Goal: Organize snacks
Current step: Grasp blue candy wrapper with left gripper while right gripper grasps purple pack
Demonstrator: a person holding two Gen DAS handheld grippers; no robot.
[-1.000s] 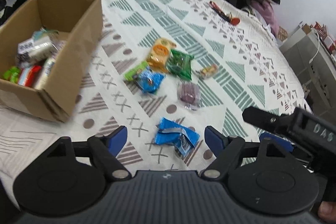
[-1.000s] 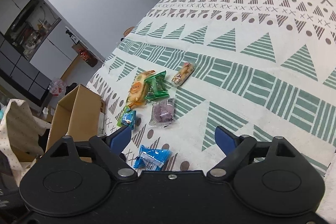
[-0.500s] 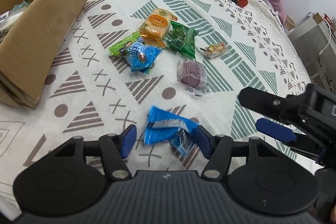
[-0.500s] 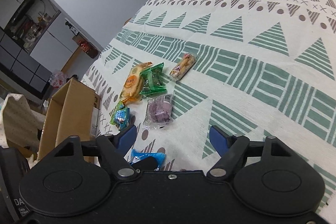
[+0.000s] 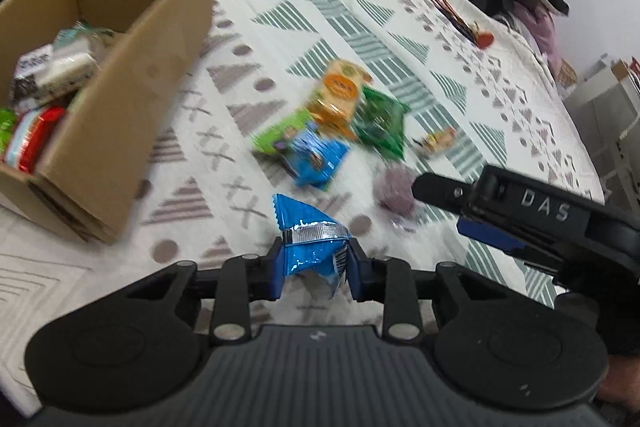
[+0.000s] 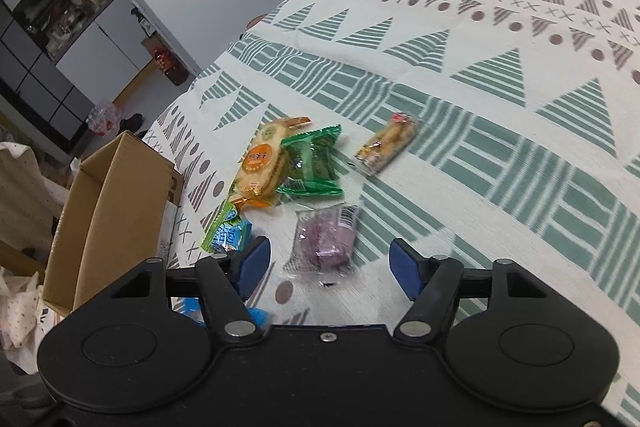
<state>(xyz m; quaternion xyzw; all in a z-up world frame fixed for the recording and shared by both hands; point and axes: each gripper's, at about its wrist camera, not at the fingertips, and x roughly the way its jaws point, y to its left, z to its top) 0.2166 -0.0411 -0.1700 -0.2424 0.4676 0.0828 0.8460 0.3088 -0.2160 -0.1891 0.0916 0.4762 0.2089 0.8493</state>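
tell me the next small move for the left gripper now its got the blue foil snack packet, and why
Probably carry it left, over the open cardboard box. The left gripper is shut on the blue foil snack packet, which looks lifted off the patterned tablecloth, and the box already holds other snacks.

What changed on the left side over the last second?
The left gripper closed its open fingers on the crinkled blue foil snack packet and raised it off the patterned tablecloth. The right gripper stayed open, moving nearer the purple wrapped pastry. The brown cardboard box and remaining snacks kept their places.
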